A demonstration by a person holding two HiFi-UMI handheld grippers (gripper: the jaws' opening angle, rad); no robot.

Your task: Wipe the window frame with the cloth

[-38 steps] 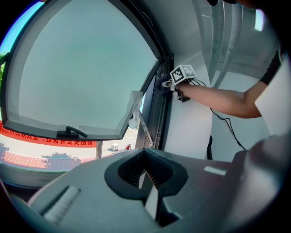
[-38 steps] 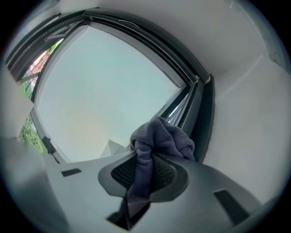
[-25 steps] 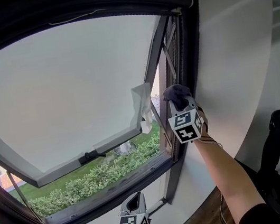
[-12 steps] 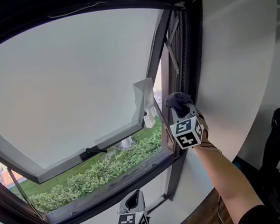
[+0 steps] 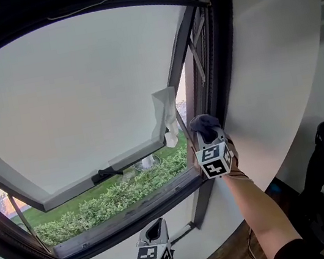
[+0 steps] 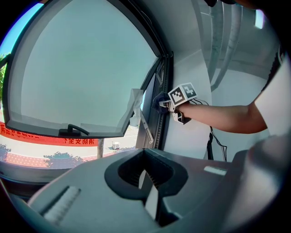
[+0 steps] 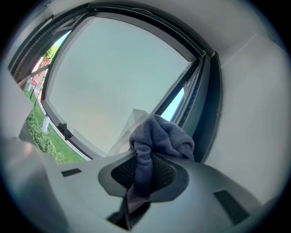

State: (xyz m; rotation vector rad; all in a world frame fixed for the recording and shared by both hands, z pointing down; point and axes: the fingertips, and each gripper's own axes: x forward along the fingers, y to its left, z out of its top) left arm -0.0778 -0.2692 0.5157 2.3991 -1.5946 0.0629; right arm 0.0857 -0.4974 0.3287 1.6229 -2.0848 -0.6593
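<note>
A dark window frame (image 5: 218, 54) runs up the right side of an outward-tilted sash (image 5: 71, 104). My right gripper (image 5: 206, 129) is shut on a bunched grey-blue cloth (image 5: 206, 122) (image 7: 159, 136), which presses against the lower part of that right upright (image 7: 210, 104). The cloth (image 6: 160, 99) also shows small in the left gripper view, against the frame. My left gripper (image 5: 157, 228) hangs low below the sill with its jaws together and nothing between them (image 6: 148, 182).
A black handle (image 5: 104, 173) sits on the sash's bottom rail. A loose white film flap (image 5: 166, 119) hangs at the sash's right corner. White wall (image 5: 274, 62) lies right of the frame. A black chair (image 5: 318, 172) stands lower right. Hedge (image 5: 107, 203) outside.
My right gripper and the cloth have slid down the right upright of the frame, by a small amount each half second. The left gripper has stayed put.
</note>
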